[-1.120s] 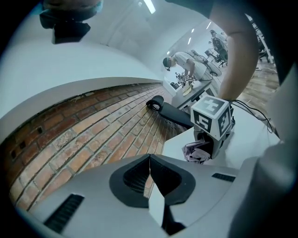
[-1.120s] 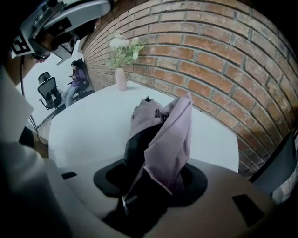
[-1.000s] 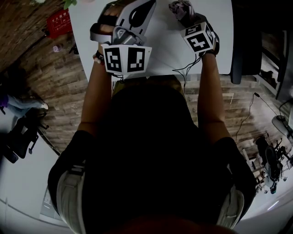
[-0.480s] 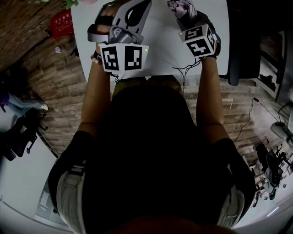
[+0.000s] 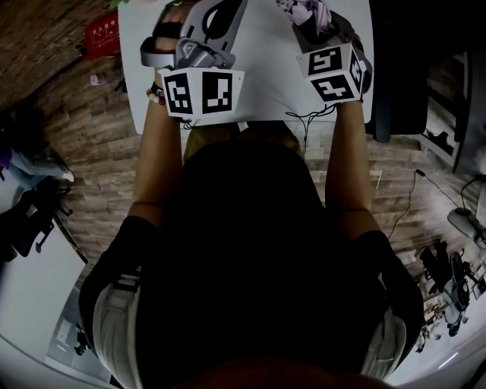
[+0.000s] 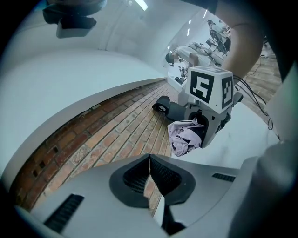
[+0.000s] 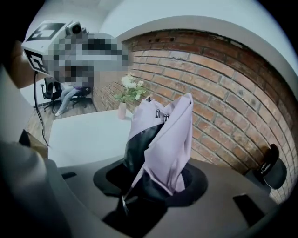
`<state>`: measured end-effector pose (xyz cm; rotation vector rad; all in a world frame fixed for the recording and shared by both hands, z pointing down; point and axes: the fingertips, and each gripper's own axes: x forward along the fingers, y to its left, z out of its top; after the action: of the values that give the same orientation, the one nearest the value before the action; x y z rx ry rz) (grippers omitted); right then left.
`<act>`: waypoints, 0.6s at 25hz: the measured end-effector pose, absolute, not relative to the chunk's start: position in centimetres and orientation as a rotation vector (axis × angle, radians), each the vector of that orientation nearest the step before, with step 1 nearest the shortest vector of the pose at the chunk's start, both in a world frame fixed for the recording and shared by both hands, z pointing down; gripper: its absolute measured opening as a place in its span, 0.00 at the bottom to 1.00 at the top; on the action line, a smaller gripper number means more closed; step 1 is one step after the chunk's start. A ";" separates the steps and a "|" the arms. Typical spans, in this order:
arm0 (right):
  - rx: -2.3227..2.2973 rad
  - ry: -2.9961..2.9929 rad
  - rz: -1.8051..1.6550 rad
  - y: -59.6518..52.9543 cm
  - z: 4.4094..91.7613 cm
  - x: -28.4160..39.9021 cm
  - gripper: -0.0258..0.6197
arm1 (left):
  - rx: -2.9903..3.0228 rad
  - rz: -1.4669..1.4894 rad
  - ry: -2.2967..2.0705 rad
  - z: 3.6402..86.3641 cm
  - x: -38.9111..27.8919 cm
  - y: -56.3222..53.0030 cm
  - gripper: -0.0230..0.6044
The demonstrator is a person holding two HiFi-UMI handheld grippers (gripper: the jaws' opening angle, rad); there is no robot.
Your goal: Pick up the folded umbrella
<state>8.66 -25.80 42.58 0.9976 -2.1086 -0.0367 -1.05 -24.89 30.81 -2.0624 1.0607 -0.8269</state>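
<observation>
The folded umbrella [image 7: 163, 139], lilac fabric with a black part, stands up between the jaws of my right gripper [image 7: 156, 181], which is shut on it. In the head view the right gripper [image 5: 315, 23] holds the umbrella [image 5: 307, 9] over the far part of the white table [image 5: 266, 68]. The left gripper view shows the umbrella [image 6: 185, 137] hanging clear of the tabletop under the right gripper's marker cube [image 6: 210, 88]. My left gripper [image 6: 150, 169] is shut with nothing in it, and it hovers left of the right one [image 5: 216, 19].
A small vase of flowers [image 7: 125, 98] stands at the table's far corner. A brick wall [image 7: 223, 83] runs behind the table, with a black chair [image 7: 272, 169] beside it. Another dark chair [image 5: 402, 68] stands right of the table. Wooden floor surrounds it.
Both grippers have risen and moved toward the top of the head view. The right one has come up further and tilted, carrying the umbrella with it.
</observation>
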 end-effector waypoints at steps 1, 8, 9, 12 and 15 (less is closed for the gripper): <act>1.001 -2.114 -0.049 -25.7 42.1 8.6 0.39 | -2.059 -0.825 1.064 30.7 -1.1 -24.7 0.06; 1.050 -2.146 -0.128 -24.7 38.8 8.4 0.39 | -2.037 -0.789 1.070 29.3 -0.9 -23.9 0.06; 1.054 -2.149 -0.142 -24.4 38.4 8.2 0.39 | -2.039 -0.782 1.068 29.2 -0.9 -23.8 0.06; 1.078 -2.156 -0.177 -23.8 36.9 7.9 0.39 | -2.049 -0.753 1.050 28.6 -0.4 -23.5 0.06; 1.107 -2.171 -0.204 -23.2 35.4 7.8 0.39 | -2.046 -0.734 1.029 28.1 0.0 -23.5 0.06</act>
<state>7.83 -23.23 35.39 1.1069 -2.1706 -0.2045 0.04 -23.47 28.10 -2.0456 1.0286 -0.7338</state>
